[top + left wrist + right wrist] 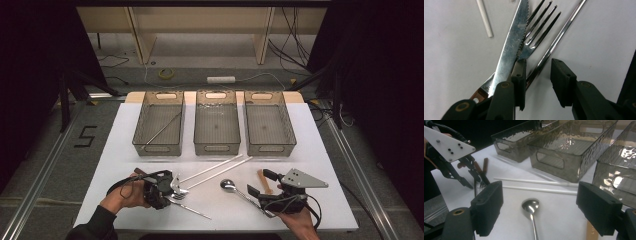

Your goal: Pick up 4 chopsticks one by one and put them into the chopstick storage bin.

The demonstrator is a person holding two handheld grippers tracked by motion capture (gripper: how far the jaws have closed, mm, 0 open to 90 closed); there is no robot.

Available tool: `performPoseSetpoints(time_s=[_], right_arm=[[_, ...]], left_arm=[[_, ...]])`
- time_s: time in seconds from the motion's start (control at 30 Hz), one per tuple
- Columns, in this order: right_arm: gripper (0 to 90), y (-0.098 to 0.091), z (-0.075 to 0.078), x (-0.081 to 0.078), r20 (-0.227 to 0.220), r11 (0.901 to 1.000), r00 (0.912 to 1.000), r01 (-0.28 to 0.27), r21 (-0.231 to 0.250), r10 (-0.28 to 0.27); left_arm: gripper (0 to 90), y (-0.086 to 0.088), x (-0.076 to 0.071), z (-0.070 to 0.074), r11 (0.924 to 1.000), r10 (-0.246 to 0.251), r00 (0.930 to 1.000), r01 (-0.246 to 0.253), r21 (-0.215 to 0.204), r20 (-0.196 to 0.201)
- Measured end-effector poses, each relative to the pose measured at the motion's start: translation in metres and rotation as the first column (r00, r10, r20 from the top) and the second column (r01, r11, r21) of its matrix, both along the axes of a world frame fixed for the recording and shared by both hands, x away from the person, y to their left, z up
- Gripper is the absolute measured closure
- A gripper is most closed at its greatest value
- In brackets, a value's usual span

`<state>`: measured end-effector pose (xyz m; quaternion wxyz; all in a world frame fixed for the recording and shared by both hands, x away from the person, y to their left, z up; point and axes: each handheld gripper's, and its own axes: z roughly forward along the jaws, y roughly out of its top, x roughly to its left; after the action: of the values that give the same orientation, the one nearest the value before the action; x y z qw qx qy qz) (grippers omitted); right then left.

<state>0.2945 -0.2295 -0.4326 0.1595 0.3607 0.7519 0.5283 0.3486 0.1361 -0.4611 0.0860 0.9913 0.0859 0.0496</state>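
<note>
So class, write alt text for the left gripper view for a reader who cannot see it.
Two black jaws of the left gripper stand apart over a thin metal rod on a white table. A serrated knife lies across a fork beside it; a white stick lies beyond.

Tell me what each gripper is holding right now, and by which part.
Nothing is held. The left gripper straddles a thin metal rod beside the knife and fork, pads not touching. The right gripper is open above the spoon.
</note>
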Motion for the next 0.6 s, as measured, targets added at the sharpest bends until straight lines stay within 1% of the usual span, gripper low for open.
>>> performPoseSetpoints(time_s=[0.03,0.07,0.1,0.13,0.2,0.27,0.33,0.43,0.47,0.6], right_arm=[[22.7,0.0,-0.0001,0.0001,0.0,1.0,1.0,-0.001,0.0,0.001],[22.7,0.0001,-0.0001,0.0001,0.0,1.0,1.0,-0.001,-0.001,0.001],[22.7,0.0002,-0.0002,0.0001,0.001,1.0,1.0,-0.001,0.001,0.001],[22.8,0.0002,-0.0002,0.0001,0.0,1.0,1.0,-0.001,0.0,0.001],[22.7,0.0002,-0.0003,0.0001,0.0,1.0,1.0,-0.002,0.0,0.002],[22.7,0.0002,-0.0003,0.0002,-0.001,1.0,1.0,-0.002,-0.002,0.002],[22.7,0.0005,-0.0003,0.0001,-0.001,1.0,1.0,-0.002,-0.003,0.002],[22.8,0.0004,-0.0003,0.0002,-0.002,1.0,1.0,-0.002,-0.002,0.002],[22.7,0.0005,-0.0005,0.0004,-0.003,1.0,1.0,-0.002,-0.002,0.002],[22.7,0.0006,-0.0006,0.0005,-0.002,1.0,1.0,-0.002,-0.004,0.002]], left_arm=[[65.6,-0.0004,0.0,0.0003,0.9999,-0.008,1.0,0.008,0.007,0.0],[66.4,-0.001,-0.0004,-0.0001,1.0,-0.005,1.0,0.005,0.003,-0.002],[67.2,-0.0014,-0.0006,-0.0001,0.9999,-0.009,1.0,0.009,0.009,-0.002],[68.0,-0.0018,0.0,0.0004,0.9995,-0.024,0.9997,0.024,0.018,-0.004],[69.6,-0.0026,-0.0013,-0.0002,0.9996,-0.023,0.9997,0.023,0.015,-0.005],[70.5,-0.0034,-0.0013,0.0004,0.9988,-0.04,0.9992,0.04,0.027,-0.005],[73.1,-0.0036,-0.0017,0.0,0.9987,-0.045,0.9989,0.046,0.023,-0.009],[74.1,-0.0037,-0.0022,-0.0003,0.9983,-0.055,0.9984,0.055,0.02,-0.01],[75.3,-0.0037,-0.0016,0.0002,0.997,-0.071,0.9974,0.071,0.029,-0.013],[77.0,-0.0029,-0.0024,-0.0006,0.9958,-0.09,0.9959,0.09,0.015,-0.015]])
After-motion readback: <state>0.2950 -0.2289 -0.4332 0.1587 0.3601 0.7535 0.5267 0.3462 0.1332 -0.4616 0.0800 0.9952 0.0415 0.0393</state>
